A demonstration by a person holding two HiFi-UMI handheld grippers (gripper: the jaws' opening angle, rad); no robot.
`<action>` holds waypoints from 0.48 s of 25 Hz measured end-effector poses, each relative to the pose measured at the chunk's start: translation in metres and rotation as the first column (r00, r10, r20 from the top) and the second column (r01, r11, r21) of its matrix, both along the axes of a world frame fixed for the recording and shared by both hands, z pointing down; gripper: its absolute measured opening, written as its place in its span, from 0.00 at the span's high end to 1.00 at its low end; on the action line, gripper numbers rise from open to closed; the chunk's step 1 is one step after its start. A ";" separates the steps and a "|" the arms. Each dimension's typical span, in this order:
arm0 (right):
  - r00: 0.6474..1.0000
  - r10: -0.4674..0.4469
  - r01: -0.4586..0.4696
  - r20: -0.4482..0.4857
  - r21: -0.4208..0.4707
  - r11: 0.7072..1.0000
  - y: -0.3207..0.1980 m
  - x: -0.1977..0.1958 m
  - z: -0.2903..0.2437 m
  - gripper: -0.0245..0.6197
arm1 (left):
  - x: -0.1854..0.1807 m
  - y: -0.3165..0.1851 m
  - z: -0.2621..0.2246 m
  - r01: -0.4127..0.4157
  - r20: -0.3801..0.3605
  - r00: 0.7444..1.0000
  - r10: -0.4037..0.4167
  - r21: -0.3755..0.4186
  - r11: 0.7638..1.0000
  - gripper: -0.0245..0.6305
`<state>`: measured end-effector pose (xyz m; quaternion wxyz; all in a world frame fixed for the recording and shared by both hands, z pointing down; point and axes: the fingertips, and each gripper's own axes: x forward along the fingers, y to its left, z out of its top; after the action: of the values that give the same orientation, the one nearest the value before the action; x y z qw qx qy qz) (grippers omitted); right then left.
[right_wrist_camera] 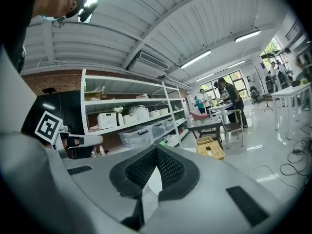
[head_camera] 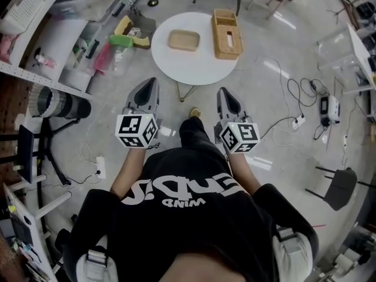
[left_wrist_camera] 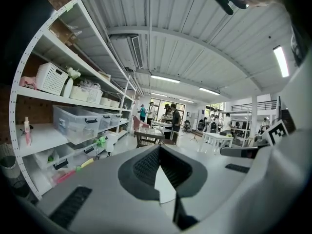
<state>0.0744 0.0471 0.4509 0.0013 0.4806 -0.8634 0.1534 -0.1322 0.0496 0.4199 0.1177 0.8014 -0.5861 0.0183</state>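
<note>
Left jaws: pressed together at the tips with nothing between them. The left gripper [left_wrist_camera: 158, 149] is held in the air and points out into the room.
Right jaws: also closed tip to tip and holding nothing. The right gripper [right_wrist_camera: 156, 150] is held in the air as well.
Grippers: in the head view the left gripper [head_camera: 150, 87] and right gripper [head_camera: 224, 94] sit side by side in front of the person. They are apart from each other, both point toward the bench, and neither touches anything.
Bench [head_camera: 176, 69]: round and white on thin legs, just ahead of both jaws. Its near edge lies between the two tips.
Tray [head_camera: 184, 40]: shallow and wooden, near the bench's middle, a little to the left.
Box [head_camera: 227, 34]: oblong and wooden with a slot in its top. It lies along the bench's right edge, just right of the tray and not touching it.
Shoe [head_camera: 194, 112]: on the floor between the grippers, below the bench's near edge.
Shelf [head_camera: 44, 46]: white, left of the bench, loaded with bins and small coloured items.
Cables [head_camera: 305, 90]: looped on the grey floor right of the bench, running to a power strip [head_camera: 298, 121].
Chair [head_camera: 338, 187]: black, well to the right of the person.
People: small figures at tables at the far end of the room, seen in both gripper views.
</note>
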 end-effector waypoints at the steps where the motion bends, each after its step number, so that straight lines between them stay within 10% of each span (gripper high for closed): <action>1: 1.000 -0.002 0.002 0.004 0.000 1.000 -0.012 0.001 -0.002 0.96 | 0.001 -0.010 -0.002 0.002 0.003 1.000 -0.002 0.000 1.000 0.96; 12: 0.997 -0.070 0.071 0.022 -0.001 0.998 -0.130 0.014 -0.017 0.96 | 0.020 -0.113 -0.013 0.054 0.013 0.998 -0.054 -0.017 0.998 0.96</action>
<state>0.0881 -0.0834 0.4338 -0.0021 0.4482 -0.8796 0.1593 -0.1124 -0.0629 0.4064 0.1214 0.7842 -0.6080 0.0253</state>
